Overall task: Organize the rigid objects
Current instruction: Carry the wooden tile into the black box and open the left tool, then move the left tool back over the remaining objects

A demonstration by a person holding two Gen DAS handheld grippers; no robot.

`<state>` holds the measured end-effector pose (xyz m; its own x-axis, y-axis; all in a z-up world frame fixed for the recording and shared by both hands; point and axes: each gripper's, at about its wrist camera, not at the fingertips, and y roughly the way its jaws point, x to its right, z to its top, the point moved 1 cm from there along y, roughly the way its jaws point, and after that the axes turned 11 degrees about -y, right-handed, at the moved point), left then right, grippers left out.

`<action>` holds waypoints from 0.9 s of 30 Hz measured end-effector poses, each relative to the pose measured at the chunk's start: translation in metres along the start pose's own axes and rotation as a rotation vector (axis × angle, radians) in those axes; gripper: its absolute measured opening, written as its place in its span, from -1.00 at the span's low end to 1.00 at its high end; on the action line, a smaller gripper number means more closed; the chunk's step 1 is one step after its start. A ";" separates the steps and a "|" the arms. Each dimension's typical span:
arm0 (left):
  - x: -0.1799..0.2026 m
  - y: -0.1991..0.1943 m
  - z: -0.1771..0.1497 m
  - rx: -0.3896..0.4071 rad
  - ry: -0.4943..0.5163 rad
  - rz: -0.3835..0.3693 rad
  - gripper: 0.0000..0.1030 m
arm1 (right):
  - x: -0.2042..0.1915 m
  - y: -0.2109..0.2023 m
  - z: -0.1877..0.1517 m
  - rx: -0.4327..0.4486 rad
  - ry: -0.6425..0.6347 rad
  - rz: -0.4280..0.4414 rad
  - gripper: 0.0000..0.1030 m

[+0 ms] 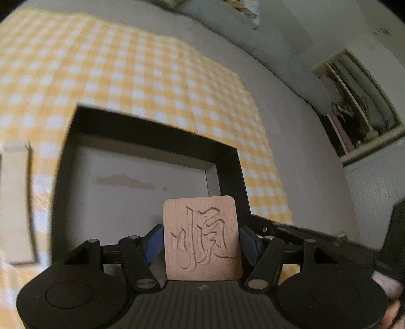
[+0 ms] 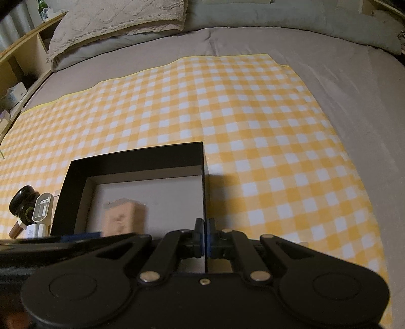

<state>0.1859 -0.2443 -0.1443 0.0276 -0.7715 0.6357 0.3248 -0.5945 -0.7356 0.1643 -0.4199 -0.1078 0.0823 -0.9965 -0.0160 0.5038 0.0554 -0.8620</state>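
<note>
The left hand-held gripper [image 1: 201, 243] clamps a carved wooden block [image 1: 201, 239] over the black box [image 1: 229, 174], ready for deposit. The right hand-held gripper [image 2: 204, 239], at the box's 3 o'clock wall, pinches it steady.

Grey bed [image 2: 341, 83] under a yellow checked cloth [image 2: 227, 101]; pillow [image 2: 119, 20] and, perhaps, wooden shelving [image 2: 22, 50] behind.

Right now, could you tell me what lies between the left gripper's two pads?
A wooden tile carved with a character sits clamped between them, above the black box, shown in the left wrist view.
</note>
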 end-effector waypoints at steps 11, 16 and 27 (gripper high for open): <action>-0.005 0.014 0.004 -0.048 -0.096 -0.032 0.54 | 0.006 0.000 -0.003 0.006 0.033 0.040 -0.95; -0.004 0.007 0.003 -0.049 -0.076 -0.020 0.55 | 0.006 0.001 -0.002 0.003 0.027 0.032 -0.95; -0.007 -0.034 -0.001 -0.009 0.022 0.003 0.73 | 0.003 0.002 -0.001 -0.003 0.024 0.015 -0.95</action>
<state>0.1737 -0.2192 -0.1237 0.0077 -0.7780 0.6283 0.3164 -0.5941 -0.7395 0.1644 -0.4231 -0.1102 0.0693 -0.9968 -0.0404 0.4998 0.0697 -0.8633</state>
